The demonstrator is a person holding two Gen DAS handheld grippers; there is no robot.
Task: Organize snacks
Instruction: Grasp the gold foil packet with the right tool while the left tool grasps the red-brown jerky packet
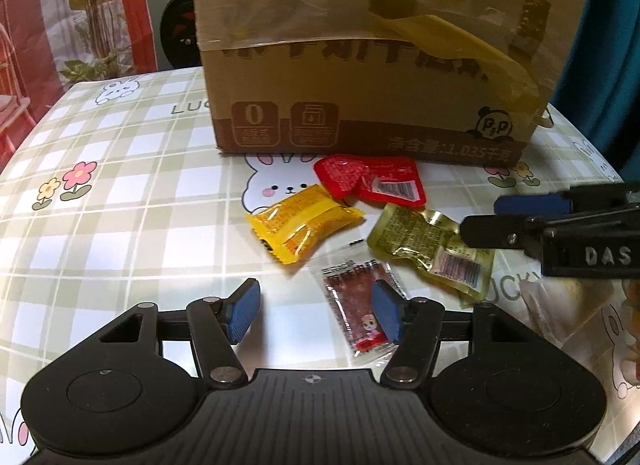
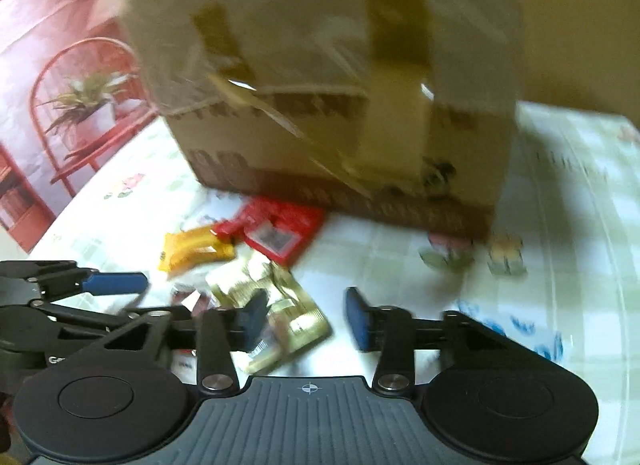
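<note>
While both grippers hover with fingers spread and empty, the left gripper (image 1: 316, 313) and right gripper (image 2: 306, 321) overlook four snack packets (image 1: 304, 225) beside the cardboard box (image 1: 360, 65) on the worktop (image 1: 120, 205).

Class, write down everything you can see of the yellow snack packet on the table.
The yellow snack packet is a small glossy plastic pillow pack with crimped ends, a back seam and fine dark print. It lies flat and slanted on the checked tablecloth, in front of the cardboard box. The red packet overlaps its far corner. No gripper touches it.
</note>
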